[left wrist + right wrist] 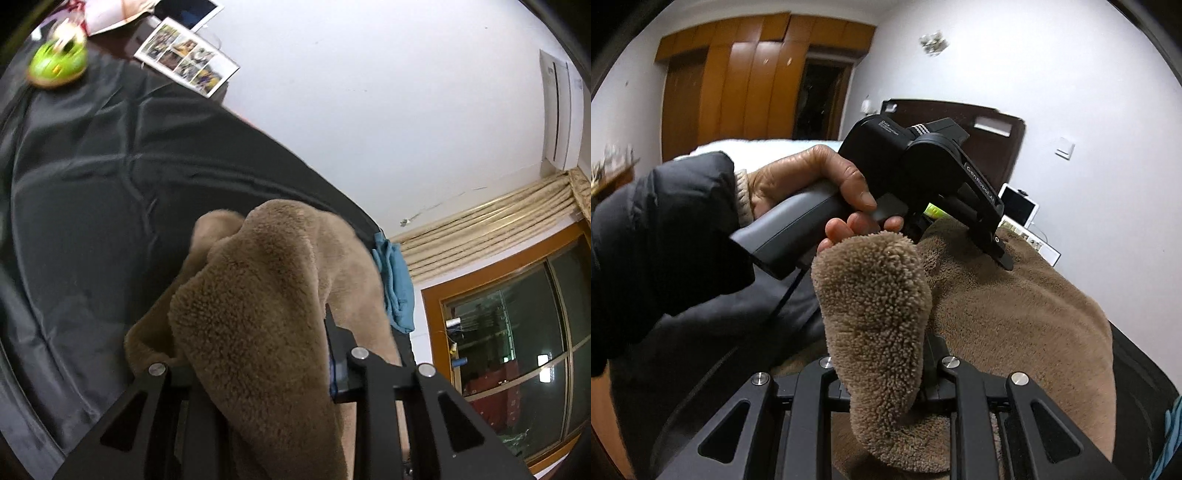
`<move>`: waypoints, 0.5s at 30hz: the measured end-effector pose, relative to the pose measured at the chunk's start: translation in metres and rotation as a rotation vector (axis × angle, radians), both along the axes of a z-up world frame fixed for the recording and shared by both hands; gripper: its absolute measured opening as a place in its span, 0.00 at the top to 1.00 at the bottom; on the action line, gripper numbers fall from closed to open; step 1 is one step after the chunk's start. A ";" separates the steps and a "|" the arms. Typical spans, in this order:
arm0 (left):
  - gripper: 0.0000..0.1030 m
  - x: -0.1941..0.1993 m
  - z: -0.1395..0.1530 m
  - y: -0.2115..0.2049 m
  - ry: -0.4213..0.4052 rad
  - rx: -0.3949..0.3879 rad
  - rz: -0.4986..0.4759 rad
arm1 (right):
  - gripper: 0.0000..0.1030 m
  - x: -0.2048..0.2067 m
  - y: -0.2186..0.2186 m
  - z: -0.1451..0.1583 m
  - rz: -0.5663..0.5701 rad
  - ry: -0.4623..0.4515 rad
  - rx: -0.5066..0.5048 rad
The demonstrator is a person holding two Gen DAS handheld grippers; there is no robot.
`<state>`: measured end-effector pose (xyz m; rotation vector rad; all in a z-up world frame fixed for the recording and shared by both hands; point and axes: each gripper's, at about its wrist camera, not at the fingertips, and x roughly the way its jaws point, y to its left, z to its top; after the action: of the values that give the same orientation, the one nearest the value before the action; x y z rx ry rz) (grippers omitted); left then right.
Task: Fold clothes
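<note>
- A bedroom with white walls: a wooden wardrobe and a dark headboard show in the right wrist view, and a wood-framed window under a cream curtain, with a wall air conditioner above, shows in the left wrist view.
- A black sheet, creased, covers the work surface and fills the left of the left wrist view.
- The brown fleece garment lies spread on that sheet, with two bunched parts raised off it, one at each gripper.
- The left gripper, held by the person's left hand in a dark padded sleeve, is clamped on a fold of the fleece that hangs thick between its fingers.
- The right gripper pinches another rolled hump of the fleece, which stands up directly before its camera.
- A blue cloth lies at the far edge of the sheet, just beside the fleece.
- A sheet of printed photos leans at the wall beyond the black sheet.
- A green round object, blurred, sits near the sheet's corner.
</note>
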<state>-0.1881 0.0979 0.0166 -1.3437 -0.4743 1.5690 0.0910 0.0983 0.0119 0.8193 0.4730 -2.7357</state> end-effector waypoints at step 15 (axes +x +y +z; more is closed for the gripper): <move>0.40 0.018 -0.018 -0.015 0.018 -0.050 0.067 | 0.36 0.018 -0.004 -0.018 0.130 -0.091 -0.042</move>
<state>-0.1698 0.0833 -0.0017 -1.3626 -0.4765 1.6566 0.1085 0.0942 -0.0061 0.8667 0.4334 -2.5681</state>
